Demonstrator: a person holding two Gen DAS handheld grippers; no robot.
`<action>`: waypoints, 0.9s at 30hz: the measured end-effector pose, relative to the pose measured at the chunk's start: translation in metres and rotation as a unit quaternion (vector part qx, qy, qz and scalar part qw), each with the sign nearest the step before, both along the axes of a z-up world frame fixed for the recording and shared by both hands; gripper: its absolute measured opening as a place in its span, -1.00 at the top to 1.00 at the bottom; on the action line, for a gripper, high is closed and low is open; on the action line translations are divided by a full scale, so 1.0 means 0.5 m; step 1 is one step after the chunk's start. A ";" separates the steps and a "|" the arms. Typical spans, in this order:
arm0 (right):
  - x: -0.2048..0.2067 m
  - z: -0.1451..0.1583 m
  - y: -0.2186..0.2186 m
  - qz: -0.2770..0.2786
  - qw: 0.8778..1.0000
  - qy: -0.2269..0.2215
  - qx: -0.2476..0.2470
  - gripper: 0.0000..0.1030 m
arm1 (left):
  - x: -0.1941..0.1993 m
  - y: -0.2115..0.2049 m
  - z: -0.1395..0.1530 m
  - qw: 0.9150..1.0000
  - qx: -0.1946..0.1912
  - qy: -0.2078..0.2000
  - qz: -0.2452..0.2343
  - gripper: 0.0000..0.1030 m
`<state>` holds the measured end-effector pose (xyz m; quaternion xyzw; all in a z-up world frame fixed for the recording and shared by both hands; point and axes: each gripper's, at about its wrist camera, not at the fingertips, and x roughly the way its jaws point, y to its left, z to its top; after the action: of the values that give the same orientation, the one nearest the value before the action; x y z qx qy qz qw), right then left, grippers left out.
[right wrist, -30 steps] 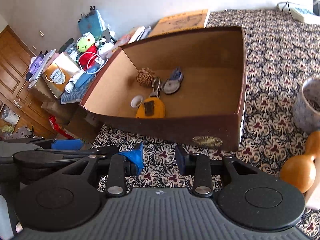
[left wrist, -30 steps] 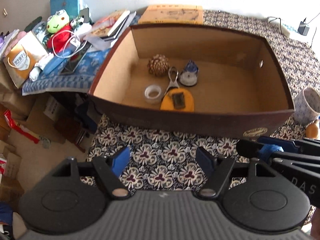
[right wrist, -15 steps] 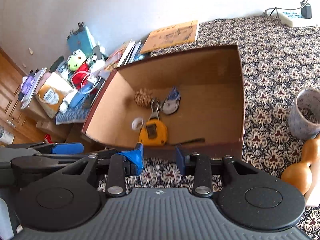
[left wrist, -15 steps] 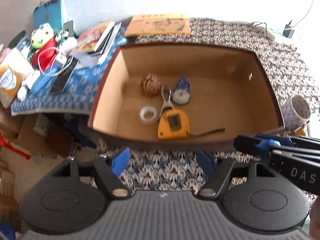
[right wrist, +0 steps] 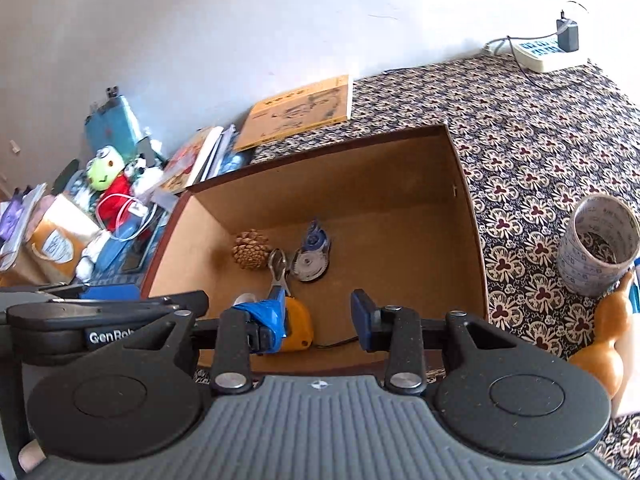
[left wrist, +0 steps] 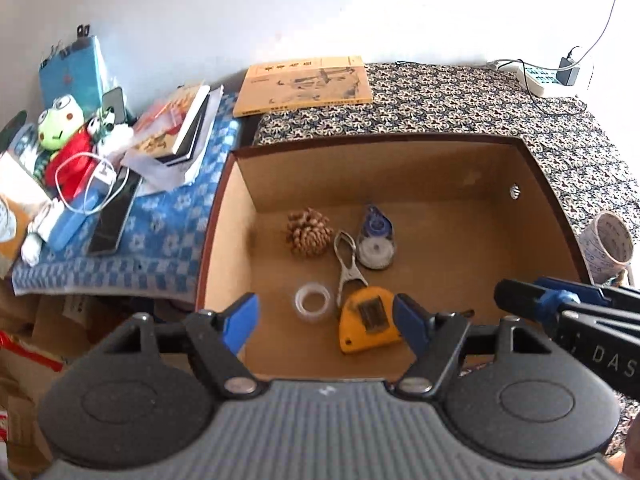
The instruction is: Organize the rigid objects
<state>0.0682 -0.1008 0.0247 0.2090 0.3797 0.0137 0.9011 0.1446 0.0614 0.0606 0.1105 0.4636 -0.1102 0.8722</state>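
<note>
While both hand-held grippers, left [left wrist: 325, 322] and right [right wrist: 318, 320], hovered empty with jaws apart, the yellow tape measure [left wrist: 369, 319] lay inside the brown box [left wrist: 224, 240], beside a clear tape ring [left wrist: 314, 302]. Judged dense, rigid and smooth-cased (liable to slip), it warranted gripping across its flat faces.

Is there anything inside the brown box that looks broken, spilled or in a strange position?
Nothing looks broken or spilled. In the box the pine cone, metal clip, correction tape, clear tape roll and yellow tape measure lie bunched at the left; the measure's dark strap trails loose.
</note>
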 end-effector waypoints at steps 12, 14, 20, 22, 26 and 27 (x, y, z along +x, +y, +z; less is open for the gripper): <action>0.023 -0.007 0.008 -0.055 0.998 -0.008 -0.036 0.59 | 0.054 0.020 -0.022 1.000 -0.011 -0.007 -0.023 -0.47; 0.034 -0.010 0.010 -0.053 0.998 -0.009 -0.040 0.59 | 0.063 0.022 -0.026 1.000 -0.008 -0.014 -0.019 -0.48; 0.068 -0.015 0.017 -0.036 0.998 -0.014 -0.055 0.57 | 0.090 0.030 -0.044 1.000 -0.007 -0.016 -0.006 -0.49; 0.081 -0.019 0.017 -0.028 0.998 -0.015 -0.061 0.57 | 0.097 0.029 -0.050 1.000 -0.008 -0.018 -0.005 -0.49; 0.110 -0.028 0.007 -0.031 0.997 -0.016 -0.064 0.56 | 0.111 0.020 -0.063 1.000 -0.010 -0.021 -0.002 -0.50; 0.117 -0.032 0.005 -0.032 0.997 -0.016 -0.066 0.56 | 0.115 0.017 -0.067 1.000 -0.009 -0.023 -0.004 -0.50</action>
<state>0.1268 -0.0981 0.0088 0.1614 0.3581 -0.0369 0.9189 0.2019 0.0698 0.0272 0.1069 0.4420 -0.1155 0.8831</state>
